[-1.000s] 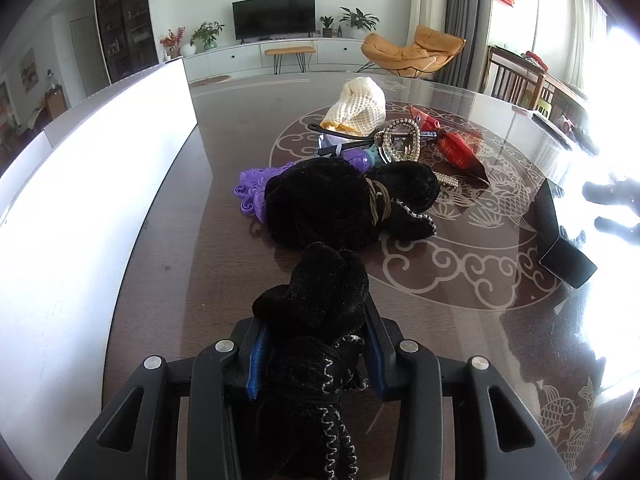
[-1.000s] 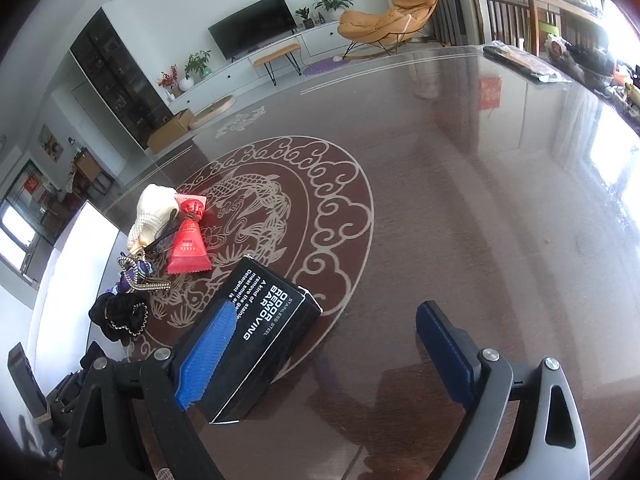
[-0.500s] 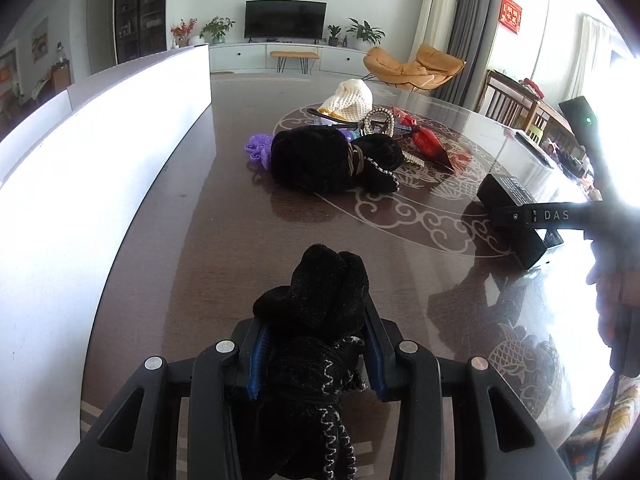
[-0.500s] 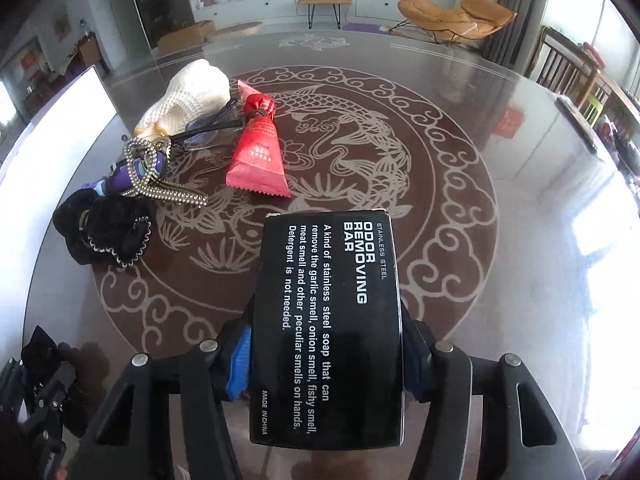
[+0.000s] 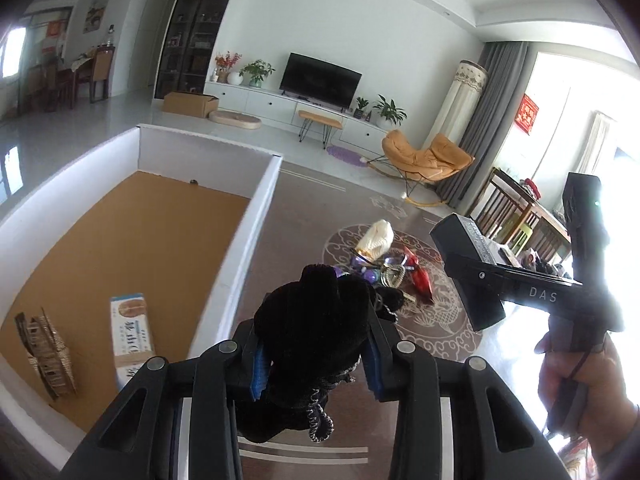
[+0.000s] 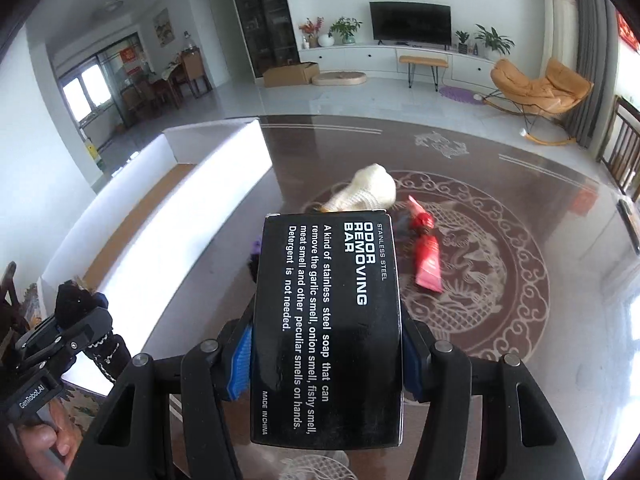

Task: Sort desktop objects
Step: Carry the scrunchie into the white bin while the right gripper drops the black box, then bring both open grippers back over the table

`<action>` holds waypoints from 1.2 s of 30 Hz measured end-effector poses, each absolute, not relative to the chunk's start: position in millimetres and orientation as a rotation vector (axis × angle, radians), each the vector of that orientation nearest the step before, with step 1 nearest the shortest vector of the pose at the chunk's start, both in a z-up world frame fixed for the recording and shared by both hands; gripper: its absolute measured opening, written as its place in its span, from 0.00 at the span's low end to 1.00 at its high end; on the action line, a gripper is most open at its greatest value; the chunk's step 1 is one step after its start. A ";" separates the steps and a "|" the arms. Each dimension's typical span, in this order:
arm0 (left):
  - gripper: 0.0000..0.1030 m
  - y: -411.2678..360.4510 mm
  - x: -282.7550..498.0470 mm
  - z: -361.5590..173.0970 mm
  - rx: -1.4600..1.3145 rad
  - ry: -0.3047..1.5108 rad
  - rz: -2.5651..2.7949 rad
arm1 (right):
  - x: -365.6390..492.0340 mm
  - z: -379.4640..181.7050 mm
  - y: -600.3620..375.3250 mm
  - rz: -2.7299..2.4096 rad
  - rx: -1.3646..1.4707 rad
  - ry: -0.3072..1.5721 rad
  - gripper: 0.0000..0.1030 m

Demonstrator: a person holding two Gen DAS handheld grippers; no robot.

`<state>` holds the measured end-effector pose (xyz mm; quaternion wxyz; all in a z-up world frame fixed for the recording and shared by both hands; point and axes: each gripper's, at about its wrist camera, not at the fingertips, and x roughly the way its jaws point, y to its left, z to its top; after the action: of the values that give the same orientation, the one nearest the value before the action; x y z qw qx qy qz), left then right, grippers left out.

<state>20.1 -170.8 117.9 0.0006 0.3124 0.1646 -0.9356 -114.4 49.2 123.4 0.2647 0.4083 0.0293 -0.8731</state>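
Both claws loaded, lifted above the table.

My left claw grips a black fuzzy scrunchie beside the white bin. My right claw has just closed on the black soap box, with the remaining pile on the table beyond.

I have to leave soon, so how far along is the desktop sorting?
Partly done. Already in the white box: a blue-and-white carton and a woven piece. In hand: the left tongs grip a black fuzzy item; the right tongs grip the black soap box. Left on the table: cream knit, red pouch, a small jumble.
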 end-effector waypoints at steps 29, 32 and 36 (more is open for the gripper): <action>0.84 -195.9 0.3 93.8 1.175 0.523 -2.822 | -77.9 58.6 4.5 -2.435 0.834 0.204 1.00; 0.90 -121.7 -0.6 92.5 1.261 0.395 -2.962 | -86.8 15.3 76.7 -2.524 1.038 0.247 1.00; 0.99 -43.1 -22.1 47.1 1.403 0.217 -2.989 | -99.3 -19.4 159.9 -2.584 1.294 0.265 1.00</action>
<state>-22.1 -43.1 47.1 -0.0836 0.4225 0.0655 -0.9001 -99.3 159.9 -19.4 0.1197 0.4427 0.0908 -0.8840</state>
